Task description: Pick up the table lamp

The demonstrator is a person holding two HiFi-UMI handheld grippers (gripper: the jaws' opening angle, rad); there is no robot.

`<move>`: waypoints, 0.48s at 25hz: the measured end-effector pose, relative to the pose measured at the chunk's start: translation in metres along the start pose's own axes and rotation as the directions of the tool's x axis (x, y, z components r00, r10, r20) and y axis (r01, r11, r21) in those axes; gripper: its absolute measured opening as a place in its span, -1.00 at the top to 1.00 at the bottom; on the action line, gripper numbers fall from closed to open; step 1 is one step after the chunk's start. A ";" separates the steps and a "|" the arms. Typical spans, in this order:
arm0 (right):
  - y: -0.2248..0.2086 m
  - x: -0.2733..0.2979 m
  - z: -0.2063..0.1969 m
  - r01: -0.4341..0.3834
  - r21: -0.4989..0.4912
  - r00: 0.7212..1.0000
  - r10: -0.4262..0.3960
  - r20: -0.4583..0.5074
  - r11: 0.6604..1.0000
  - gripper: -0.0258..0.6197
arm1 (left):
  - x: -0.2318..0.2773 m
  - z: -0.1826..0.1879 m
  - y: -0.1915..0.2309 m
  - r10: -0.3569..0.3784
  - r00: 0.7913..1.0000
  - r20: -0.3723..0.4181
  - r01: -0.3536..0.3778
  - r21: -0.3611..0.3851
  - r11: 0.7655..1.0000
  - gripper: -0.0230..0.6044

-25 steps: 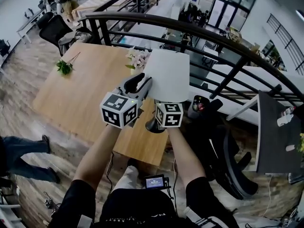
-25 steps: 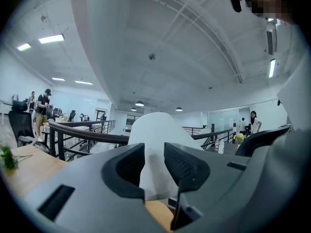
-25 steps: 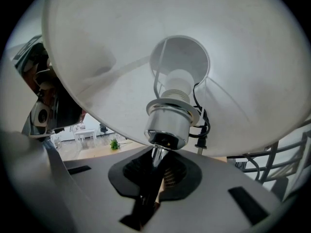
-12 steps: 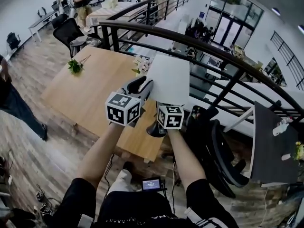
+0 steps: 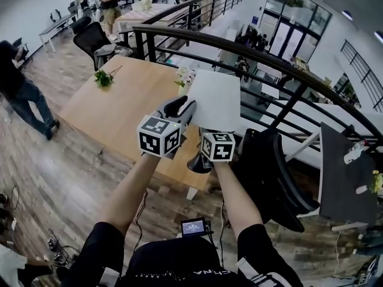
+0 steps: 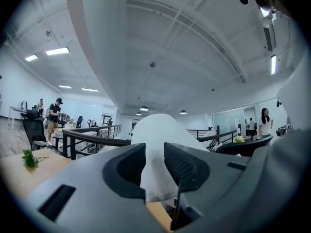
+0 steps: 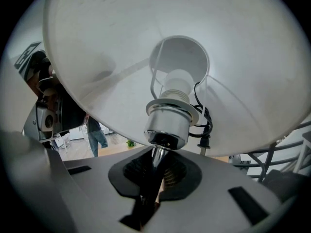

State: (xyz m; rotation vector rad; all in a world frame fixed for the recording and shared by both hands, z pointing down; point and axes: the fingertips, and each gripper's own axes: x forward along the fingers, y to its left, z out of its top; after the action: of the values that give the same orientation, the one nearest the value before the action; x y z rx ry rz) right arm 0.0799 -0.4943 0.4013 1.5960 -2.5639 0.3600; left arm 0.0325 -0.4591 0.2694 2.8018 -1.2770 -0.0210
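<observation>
Table lamp point(image 5: 214, 100) hangs in both your grippers over the near right corner of the wooden table point(image 5: 119, 112), its white shade upright and its dark base point(image 5: 199, 163) showing just at that corner's edge; you cannot tell from above whether the base clears the wood. Your left gripper point(image 5: 182, 106) has the shade's lower wall pinched between its pads. Your right gripper point(image 7: 154, 171) is clamped tight on the thin metal stem just under the chrome bulb socket point(image 7: 167, 125). On the table's far left part lies a green sprig point(image 5: 103, 78), well apart from the lamp. A bunch of pale flowers point(image 5: 184, 76) sits at the table's far edge, just beside the shade. A black railing point(image 5: 239, 40) runs behind the table, close past the shade. A black office chair point(image 5: 275, 172) stands just off the table's right side, near your right forearm. A person point(image 5: 21, 88) walks on the floor left of the table.
</observation>
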 end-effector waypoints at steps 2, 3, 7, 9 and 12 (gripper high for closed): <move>0.019 -0.010 -0.004 0.004 -0.004 1.000 -0.004 0.004 1.000 0.76 | -0.023 0.001 -0.002 -0.005 1.000 0.010 0.005 -0.002 1.000 0.53; 0.030 -0.016 -0.005 0.005 -0.005 1.000 -0.005 0.005 1.000 0.76 | -0.036 0.002 -0.003 -0.007 1.000 0.015 0.008 -0.004 1.000 0.53; 0.084 -0.040 -0.013 0.008 0.020 1.000 -0.008 0.004 1.000 0.76 | -0.092 0.008 -0.005 -0.029 1.000 0.007 0.029 0.001 1.000 0.53; 0.113 -0.049 -0.026 0.019 0.026 1.000 -0.019 0.010 0.999 0.76 | -0.124 0.001 -0.002 -0.045 0.999 0.014 0.045 0.005 0.999 0.53; 0.157 -0.065 -0.049 0.031 0.035 0.999 -0.031 0.012 0.999 0.76 | -0.173 -0.011 -0.003 -0.065 0.998 0.024 0.065 0.007 0.998 0.53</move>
State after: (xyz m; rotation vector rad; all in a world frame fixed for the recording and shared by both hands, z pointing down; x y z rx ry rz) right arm -0.0332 -0.3588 0.4119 1.6530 -2.5524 0.3961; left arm -0.0785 -0.3255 0.2774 2.8554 -1.1925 -0.0540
